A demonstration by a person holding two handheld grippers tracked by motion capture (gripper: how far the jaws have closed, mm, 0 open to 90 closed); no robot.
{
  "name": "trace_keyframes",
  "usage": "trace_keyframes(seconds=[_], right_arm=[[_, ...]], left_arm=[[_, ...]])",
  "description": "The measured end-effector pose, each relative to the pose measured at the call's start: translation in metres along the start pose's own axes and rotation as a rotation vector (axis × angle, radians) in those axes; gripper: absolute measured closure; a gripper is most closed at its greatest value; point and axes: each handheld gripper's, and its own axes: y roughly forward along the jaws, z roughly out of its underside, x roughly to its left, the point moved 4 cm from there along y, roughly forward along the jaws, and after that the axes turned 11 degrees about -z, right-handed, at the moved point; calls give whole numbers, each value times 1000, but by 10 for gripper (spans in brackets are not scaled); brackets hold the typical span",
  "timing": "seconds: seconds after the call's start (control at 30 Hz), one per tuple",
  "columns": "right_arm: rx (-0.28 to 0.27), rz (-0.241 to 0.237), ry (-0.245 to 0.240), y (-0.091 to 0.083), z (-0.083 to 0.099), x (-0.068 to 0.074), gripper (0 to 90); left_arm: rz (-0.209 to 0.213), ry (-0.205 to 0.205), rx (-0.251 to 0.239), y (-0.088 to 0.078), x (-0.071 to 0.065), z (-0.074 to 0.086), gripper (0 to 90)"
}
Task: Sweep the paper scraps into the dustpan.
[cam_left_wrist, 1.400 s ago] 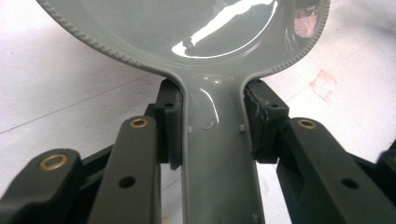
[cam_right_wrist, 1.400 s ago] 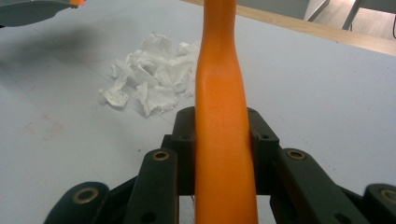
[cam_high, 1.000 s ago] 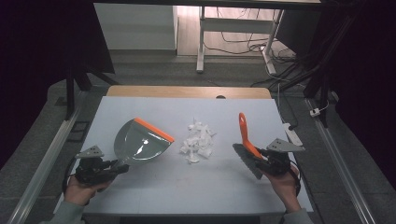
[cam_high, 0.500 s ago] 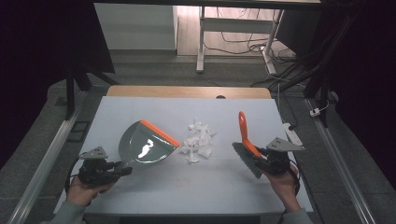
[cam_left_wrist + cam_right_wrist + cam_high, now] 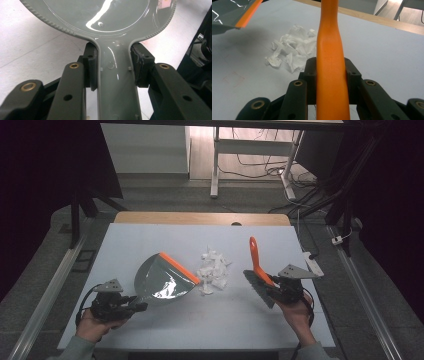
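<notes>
Dustpan and brush both gripped, paper pile between them on the table [image 5: 150, 330].

Landmark was the crumpled white paper pile [image 5: 214, 272], mid-table. Grey dustpan [image 5: 162, 280] sat just left of the pile, orange lip [image 5: 179, 267] facing it, tilted, lip close to the paper but apart. Left gripper [image 5: 113, 66] was closed tight on the dustpan's grey handle [image 5: 116, 85], pads pressed on both sides. Right of the pile, the right gripper [image 5: 331, 68] was clamped on the brush's orange handle [image 5: 330, 57]; bristle head [image 5: 257, 287] was near the pile, not touching.
</notes>
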Motion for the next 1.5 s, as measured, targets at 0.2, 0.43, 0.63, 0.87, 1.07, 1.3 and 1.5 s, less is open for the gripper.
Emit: trace_keyframes(seconds=[0.2,0.43,0.63,0.87,1.07,1.3,1.5], right_arm=[[-3,3,-5,7,-6,2,702],[-18,6,-6,13,-14,-1,702],[-20,5,6,19,-16,-5,702],[-24,0,-1,28,-25,-6,702],[-23,-9,-7,34,-30,-4,702],[-12,-17,-11,44,-32,-5,702],[1,-17,-13,52,-33,-7,702]], left_arm=[[15,28,25,4,-6,0,615],[36,60,53,8,-13,0,615],[56,92,92,13,-17,2,614],[62,104,109,16,-20,3,614],[70,113,125,17,-20,5,614],[71,123,151,20,-21,6,614],[65,121,181,24,-19,7,614]])
